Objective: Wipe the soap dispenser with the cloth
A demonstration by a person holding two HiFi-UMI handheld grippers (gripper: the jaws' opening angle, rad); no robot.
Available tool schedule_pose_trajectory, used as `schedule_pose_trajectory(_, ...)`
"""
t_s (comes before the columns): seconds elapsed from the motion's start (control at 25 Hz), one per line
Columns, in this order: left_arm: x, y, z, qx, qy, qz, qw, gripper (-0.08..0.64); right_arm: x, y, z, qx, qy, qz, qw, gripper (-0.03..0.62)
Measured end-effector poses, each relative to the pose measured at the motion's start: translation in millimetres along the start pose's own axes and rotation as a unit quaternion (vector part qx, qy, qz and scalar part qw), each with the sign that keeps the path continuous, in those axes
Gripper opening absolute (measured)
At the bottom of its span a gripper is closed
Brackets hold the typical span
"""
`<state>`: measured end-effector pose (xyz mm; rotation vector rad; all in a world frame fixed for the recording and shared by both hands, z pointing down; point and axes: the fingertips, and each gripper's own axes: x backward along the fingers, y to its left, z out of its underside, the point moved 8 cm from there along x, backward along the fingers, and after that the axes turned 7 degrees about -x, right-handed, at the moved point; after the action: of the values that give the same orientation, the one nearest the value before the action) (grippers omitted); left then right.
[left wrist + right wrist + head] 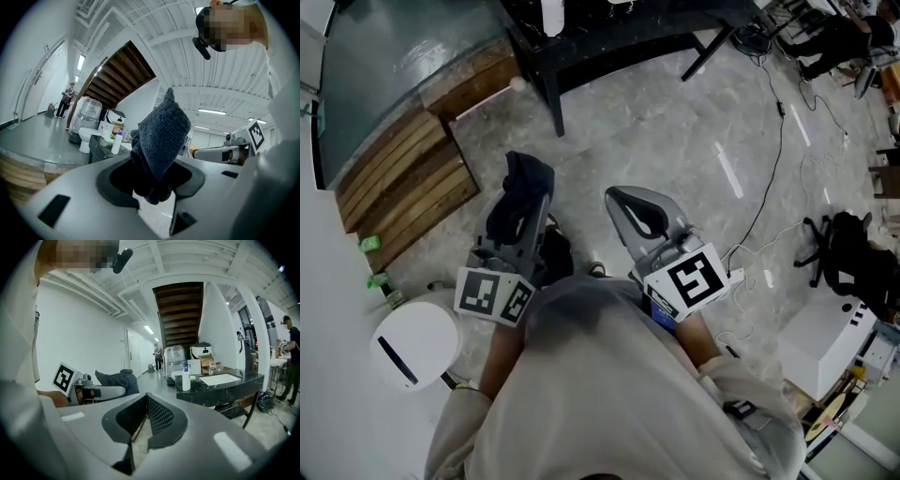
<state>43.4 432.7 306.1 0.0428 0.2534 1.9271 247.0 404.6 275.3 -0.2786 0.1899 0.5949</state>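
Soap dispenser (186,379), a white bottle with a blue pump top, stands upright on the dark counter (234,392) beside a white sink (220,378), well apart from both grippers. What it holds cannot be told. Its long axis runs straight up, with the pump at the top. The left gripper (157,187) pinches a dark blue cloth (159,136), whose bunched, nubbly end sticks up past the jaws. The right gripper (143,418) has its jaws pressed together with nothing between them.

cloth (161,131) in left claw (154,194) | right claw (144,416) to its right | soap dispenser (186,377) on counter (220,393) ahead
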Motion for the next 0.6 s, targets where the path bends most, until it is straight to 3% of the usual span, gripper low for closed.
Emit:
schedule_pose_trajectory(0.2, -21, 38, -3, 0.033, 0.001, 0.000, 0.9995, 0.152, -37, -8, -13, 0.002, 0.002, -0.004, 1.000, 0.002)
schedule_pose_trajectory(0.6, -56, 86, -38, -0.016, -0.014, 0.030, 0.9993, 0.152, -98, -12, -47, 0.019, -0.013, 0.007, 1.000, 0.002)
